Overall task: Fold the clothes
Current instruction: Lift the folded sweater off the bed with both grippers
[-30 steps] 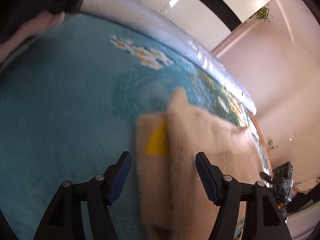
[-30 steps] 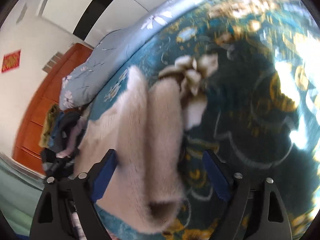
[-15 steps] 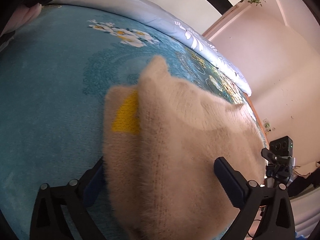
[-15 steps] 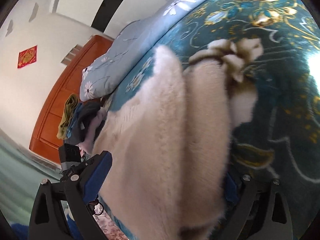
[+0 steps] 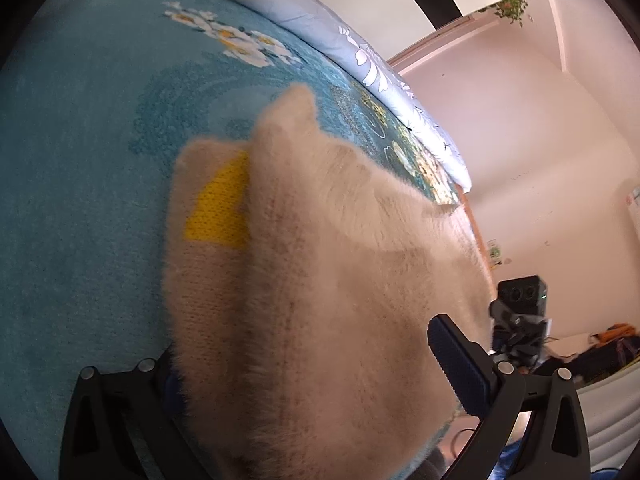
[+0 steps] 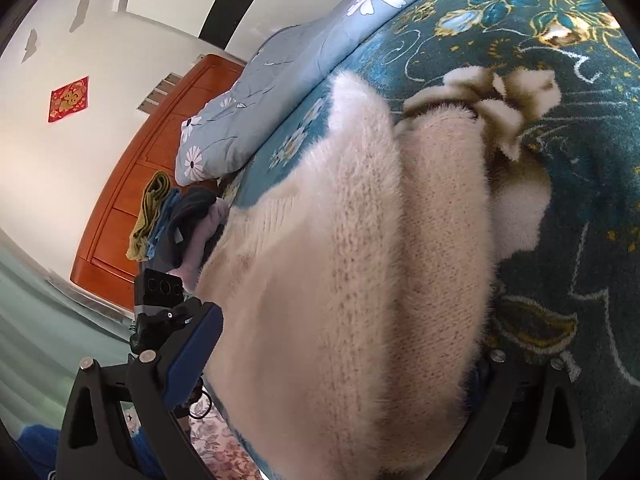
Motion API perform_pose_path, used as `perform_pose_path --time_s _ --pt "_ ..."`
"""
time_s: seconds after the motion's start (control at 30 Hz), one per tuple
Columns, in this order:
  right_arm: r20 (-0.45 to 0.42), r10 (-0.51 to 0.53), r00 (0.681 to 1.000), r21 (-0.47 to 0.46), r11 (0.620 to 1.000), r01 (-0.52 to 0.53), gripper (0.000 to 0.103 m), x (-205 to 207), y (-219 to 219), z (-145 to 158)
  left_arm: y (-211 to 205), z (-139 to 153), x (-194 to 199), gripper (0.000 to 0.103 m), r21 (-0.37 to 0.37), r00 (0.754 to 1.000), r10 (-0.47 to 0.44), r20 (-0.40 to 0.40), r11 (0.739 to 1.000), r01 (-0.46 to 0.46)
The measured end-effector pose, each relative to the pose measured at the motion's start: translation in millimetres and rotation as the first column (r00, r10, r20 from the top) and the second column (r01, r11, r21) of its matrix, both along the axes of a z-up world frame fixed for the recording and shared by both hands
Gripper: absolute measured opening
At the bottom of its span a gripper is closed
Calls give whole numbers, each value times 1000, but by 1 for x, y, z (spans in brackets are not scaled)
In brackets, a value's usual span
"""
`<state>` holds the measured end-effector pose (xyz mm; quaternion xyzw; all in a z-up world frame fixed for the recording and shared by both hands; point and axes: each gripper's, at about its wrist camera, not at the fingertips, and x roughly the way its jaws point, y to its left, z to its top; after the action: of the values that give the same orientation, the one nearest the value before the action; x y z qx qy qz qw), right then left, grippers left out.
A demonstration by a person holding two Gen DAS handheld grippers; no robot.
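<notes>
A fluffy cream sweater (image 5: 320,280) lies on the bed, on a blue flowery blanket (image 5: 80,160), close to the near edge of the bed. It has a small yellow patch (image 5: 220,208) on the side nearest the left tool. The sweater is already doubled over, so it looks like a fat, soft bundle. Its long way seems to run along the near edge of the bed, from one tool to the other. The left tool (image 5: 304,364) sits at one end of the bundle and the right tool (image 6: 340,360) (image 6: 360,240) sits at the other end. Both tools have just been opening, and now both stand wide apart. The sweater lies between the fingers of each tool, but the blue pads do not squeeze it, so it looks let go, resting on the bed by itself. Both tools are about as near to it as each other. Far off by the pillow (image 6: 248,120), at the head of the bed, is a little pile of other clothes (image 6: 176,224). I think this fold is nearly done. The next move may be to pull both tools back from the sweater, or pinch its ends again for one more fold across the long way.
</notes>
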<state>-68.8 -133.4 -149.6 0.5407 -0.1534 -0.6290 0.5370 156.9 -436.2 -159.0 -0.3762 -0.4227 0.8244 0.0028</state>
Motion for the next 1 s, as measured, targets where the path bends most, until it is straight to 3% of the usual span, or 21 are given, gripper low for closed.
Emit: perform_pose_path --time_s 0.17,0.3,0.37,0.43,0.53,0.73,1.0 --pt "-2 -12 1000 15 1000 12 101 2 -2 1 8 4 1 101 -62 1000 23 7 998 -23" --pt "11 -49 999 40 998 49 98 1 -1 1 4 5 7 85 -80 998 59 17 995 -57" --pt "23 -73 997 57 996 72 88 -2 1 1 -1 3 9 75 -69 997 71 26 995 -69" --pt "50 -110 993 75 991 106 69 -6 5 -3 -8 1 15 67 -36 997 80 23 996 -79" --pt "110 -151 982 70 987 144 59 -9 12 -8 -8 2 16 59 -39 996 88 23 995 -87" --pt "67 -160 985 78 985 154 49 -2 10 12 0 19 21 45 -110 997 73 -6 991 -73" --pt "17 -147 989 55 988 146 46 18 3 47 -4 49 36 42 -133 997 52 -52 989 -58"
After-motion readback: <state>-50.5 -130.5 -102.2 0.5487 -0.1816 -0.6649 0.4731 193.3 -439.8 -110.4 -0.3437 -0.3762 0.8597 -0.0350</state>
